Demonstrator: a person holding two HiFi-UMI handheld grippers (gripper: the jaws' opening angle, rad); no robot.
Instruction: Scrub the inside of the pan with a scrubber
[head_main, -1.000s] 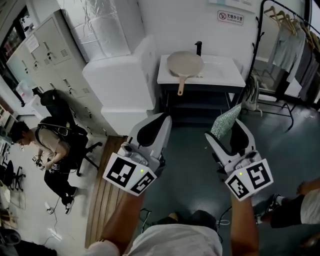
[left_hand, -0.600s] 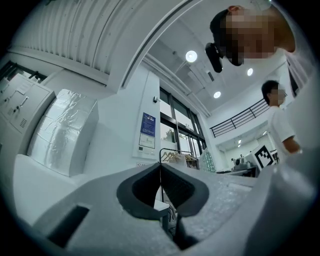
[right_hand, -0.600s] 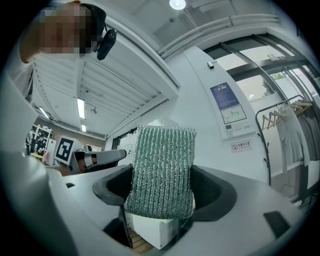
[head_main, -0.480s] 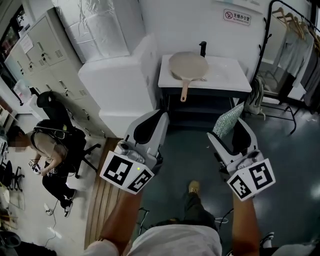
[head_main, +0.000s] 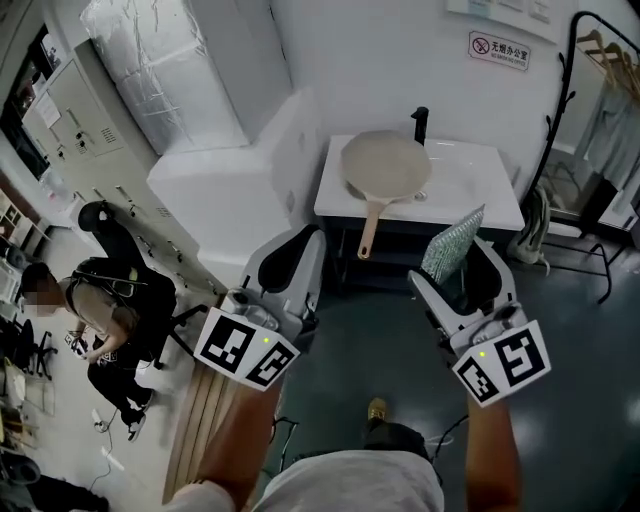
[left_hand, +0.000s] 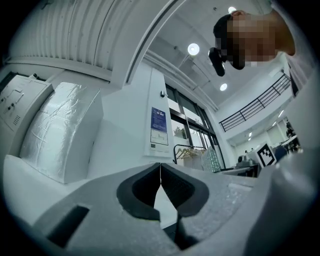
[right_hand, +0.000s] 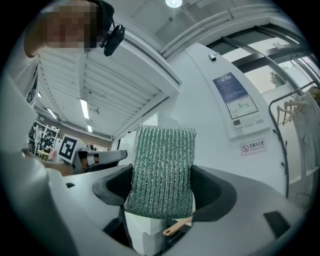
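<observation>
A beige pan (head_main: 385, 167) with a long wooden handle (head_main: 369, 228) rests on the white sink counter (head_main: 490, 200) ahead; its handle juts over the front edge. My right gripper (head_main: 452, 252) is shut on a green mesh scrubber (head_main: 451, 244) that stands up between its jaws (right_hand: 161, 172), well short of the counter. The pan handle (right_hand: 178, 226) peeks out below the scrubber in the right gripper view. My left gripper (head_main: 287, 262) is shut with nothing in it (left_hand: 160, 181), its pads touching. Both are held at chest height, apart from the pan.
A black tap (head_main: 420, 122) stands behind the pan. A large white appliance (head_main: 230, 195) sits left of the counter. A clothes rack (head_main: 597, 120) stands at the right. A seated person (head_main: 95, 305) on an office chair is at the left, by grey lockers (head_main: 75, 120). A wooden board (head_main: 205, 415) lies on the floor.
The view has drawn closer to the sink counter and the pan looks larger. Both grippers keep the same pose relative to me, the scrubber still held.
</observation>
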